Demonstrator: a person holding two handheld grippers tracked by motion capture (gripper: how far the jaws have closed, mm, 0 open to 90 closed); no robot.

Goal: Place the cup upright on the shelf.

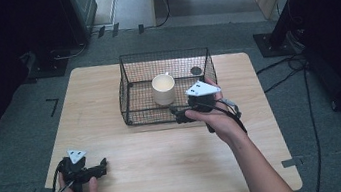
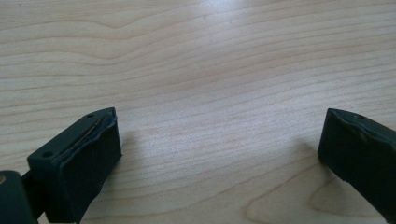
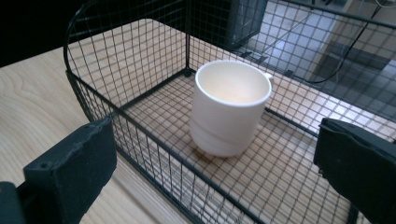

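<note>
We see the cream ceramic mug (image 1: 163, 89) standing upright inside the black wire-mesh basket (image 1: 130, 91) on the light wooden table (image 1: 167, 157). The right gripper view adds the mug's handle, facing away. Right gripper (image 1: 181, 116) hangs at the basket's near edge, jaws spread, nothing between them. Left gripper (image 1: 102, 167) sits low over bare wood near the table's front-left corner, jaws also spread wide.

Ahead of the right gripper (image 3: 212, 168), jaws wide apart, the wire basket (image 3: 140, 135) wall bars the low way to the upright mug (image 3: 229, 107), open only from above, while bare table (image 2: 201, 70) lies before the left gripper (image 2: 219, 149).
</note>
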